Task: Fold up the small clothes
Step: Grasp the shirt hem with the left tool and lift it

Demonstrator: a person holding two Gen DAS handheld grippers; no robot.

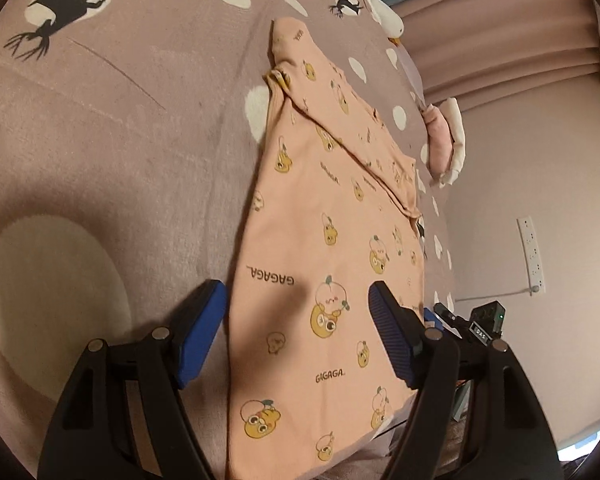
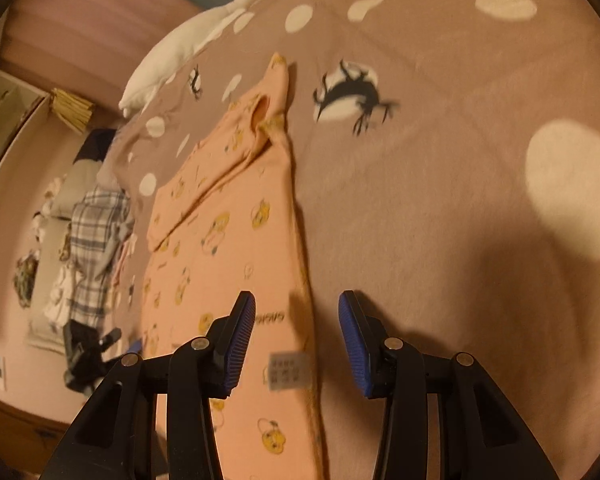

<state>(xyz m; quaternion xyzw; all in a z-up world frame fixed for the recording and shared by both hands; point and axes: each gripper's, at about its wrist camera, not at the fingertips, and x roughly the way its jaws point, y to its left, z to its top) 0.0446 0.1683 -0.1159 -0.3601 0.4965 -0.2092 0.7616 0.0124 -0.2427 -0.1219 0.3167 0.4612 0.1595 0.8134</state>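
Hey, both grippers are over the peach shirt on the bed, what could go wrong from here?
1. The folded-in sleeve lies loose on the peach shirt; lifting the hem may flip it open.
2. The right gripper straddles only the shirt's edge by the care label, so its jaws might pinch the bedspread too.

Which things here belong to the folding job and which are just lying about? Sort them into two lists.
Part of the job:
- peach top, partly folded on the bedspread
- left claw, open
- right claw, open

Just lying about:
- white goose toy
- plaid cloth
- pink and white bundle
- power strip
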